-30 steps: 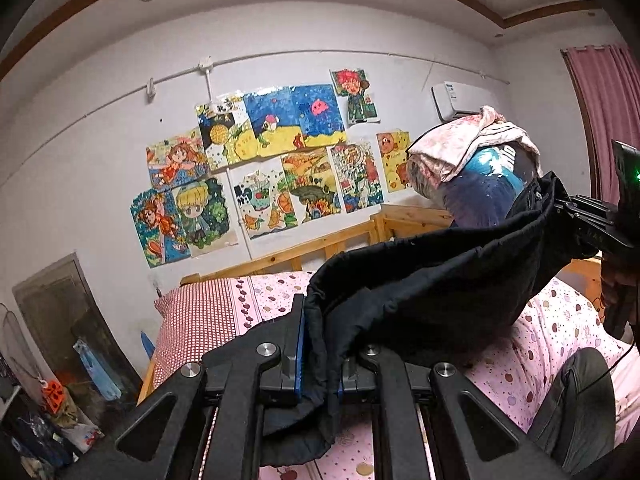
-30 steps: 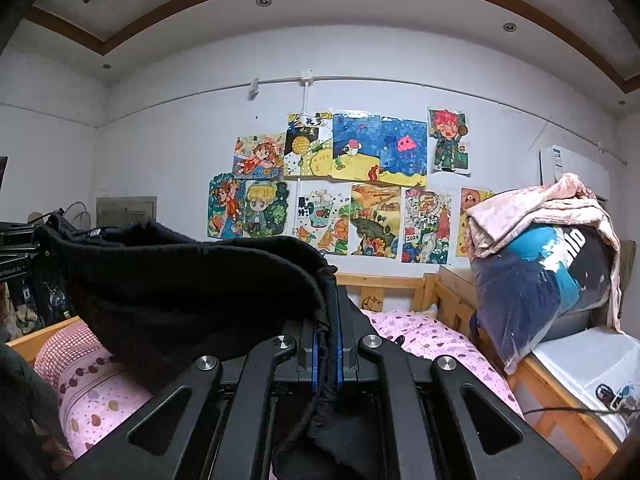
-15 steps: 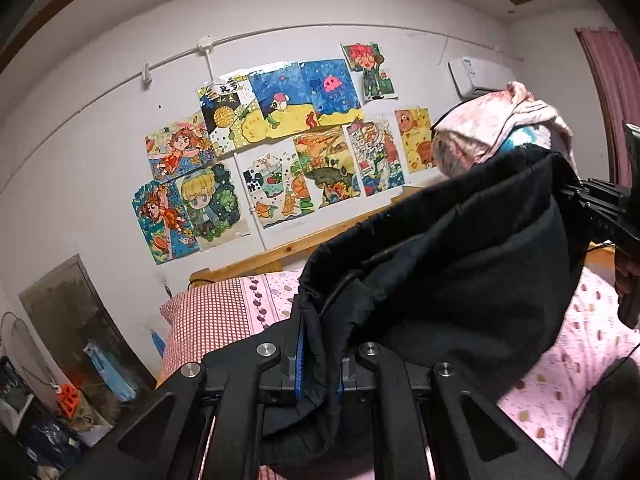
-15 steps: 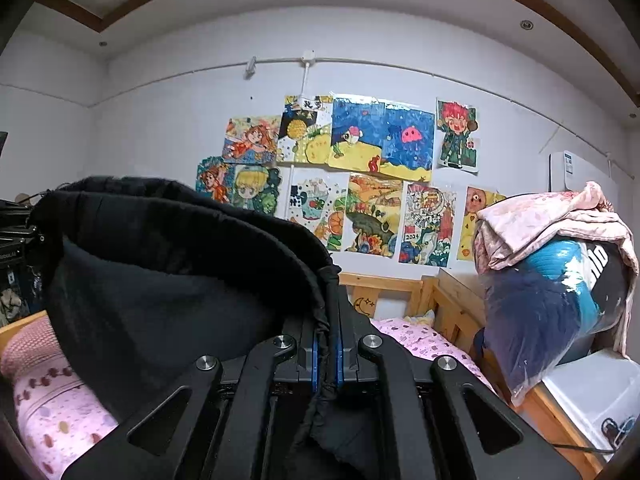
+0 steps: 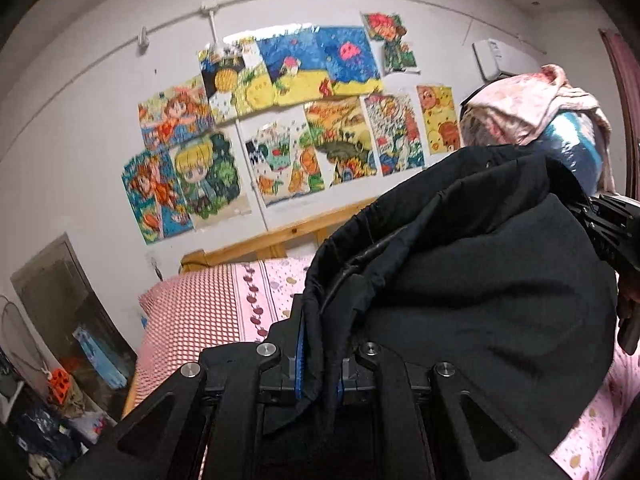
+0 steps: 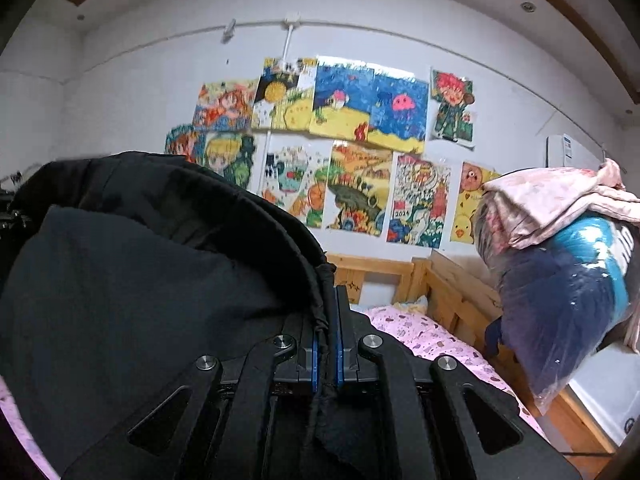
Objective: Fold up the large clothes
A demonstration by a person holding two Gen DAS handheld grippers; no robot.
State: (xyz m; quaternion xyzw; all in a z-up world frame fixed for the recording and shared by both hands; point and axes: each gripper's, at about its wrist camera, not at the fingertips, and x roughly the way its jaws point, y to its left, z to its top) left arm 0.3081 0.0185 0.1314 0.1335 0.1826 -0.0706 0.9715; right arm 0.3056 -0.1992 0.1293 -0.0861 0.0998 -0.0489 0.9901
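A large black garment (image 5: 480, 280) hangs in the air between my two grippers, held up above the bed. My left gripper (image 5: 318, 344) is shut on one edge of it, the cloth bunched between the blue pads. My right gripper (image 6: 328, 332) is shut on the opposite edge, and the black garment (image 6: 140, 272) billows out to its left. In the left wrist view the right gripper (image 5: 608, 232) shows at the far right with cloth stretched to it. The garment's lower part is hidden behind the gripper bodies.
Below lies a bed with a pink patterned sheet (image 5: 272, 292) and a red-checked pillow (image 5: 192, 304), framed by a wooden headboard (image 6: 380, 272). A plastic-wrapped bundle of bedding (image 6: 568, 260) sits at the right. Colourful drawings (image 6: 340, 140) cover the wall. Clutter stands on the floor at left (image 5: 60, 384).
Both grippers have risen and tilted upward with the garment. The cloth, stretched fairly flat a second ago, now bulges up between them and fills more of both views.
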